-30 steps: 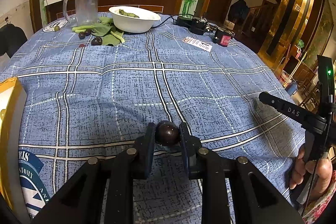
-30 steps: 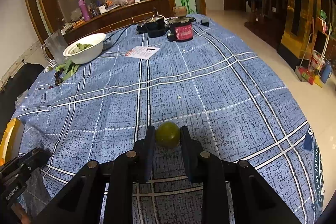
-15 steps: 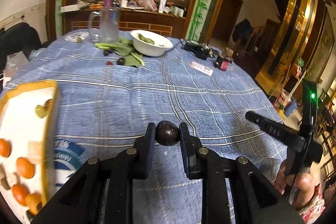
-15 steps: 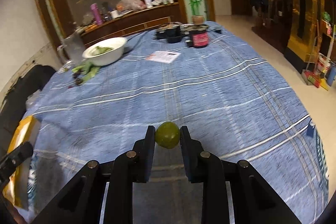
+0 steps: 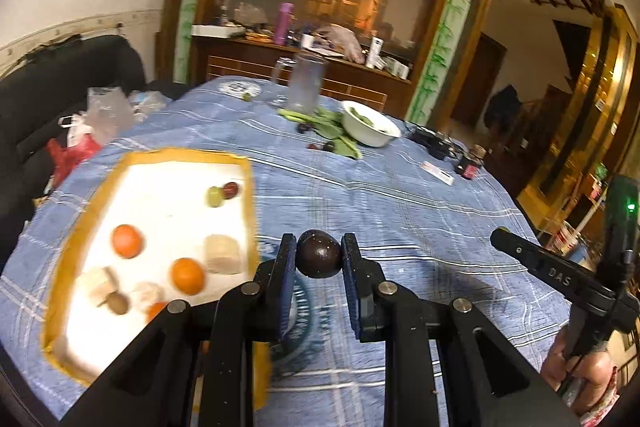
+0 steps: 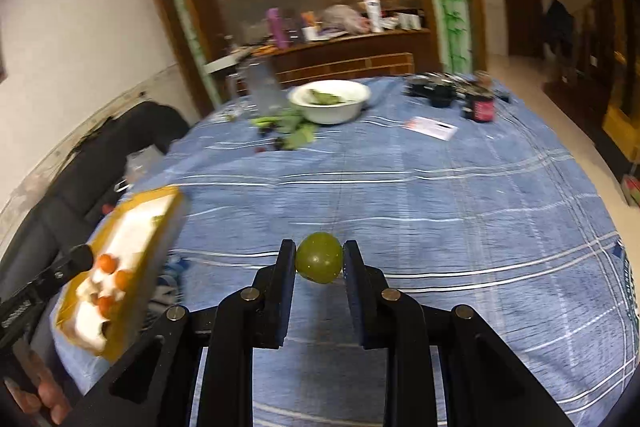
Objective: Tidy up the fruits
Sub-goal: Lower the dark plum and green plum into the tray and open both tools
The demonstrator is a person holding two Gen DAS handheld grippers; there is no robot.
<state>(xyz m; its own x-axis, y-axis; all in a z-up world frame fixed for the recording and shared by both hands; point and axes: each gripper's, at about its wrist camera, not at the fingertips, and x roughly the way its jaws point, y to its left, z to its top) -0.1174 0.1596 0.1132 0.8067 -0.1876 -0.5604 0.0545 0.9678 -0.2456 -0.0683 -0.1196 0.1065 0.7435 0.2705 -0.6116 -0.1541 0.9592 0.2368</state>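
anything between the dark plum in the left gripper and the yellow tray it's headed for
Nothing visible. The round dark purple plum, held in the left gripper, sits just right of the yellow-rimmed white tray, with only bare blue checked tablecloth and the tray's low rim between them.

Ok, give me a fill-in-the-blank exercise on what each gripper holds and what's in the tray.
1. The left gripper is shut on a dark ____ fruit.
2. The right gripper pinches a ____ fruit.
3. The white tray has a ____ rim.
4. Beside the tray's red fruit lies a small ____ one.

Missing words: brown; green; yellow; green
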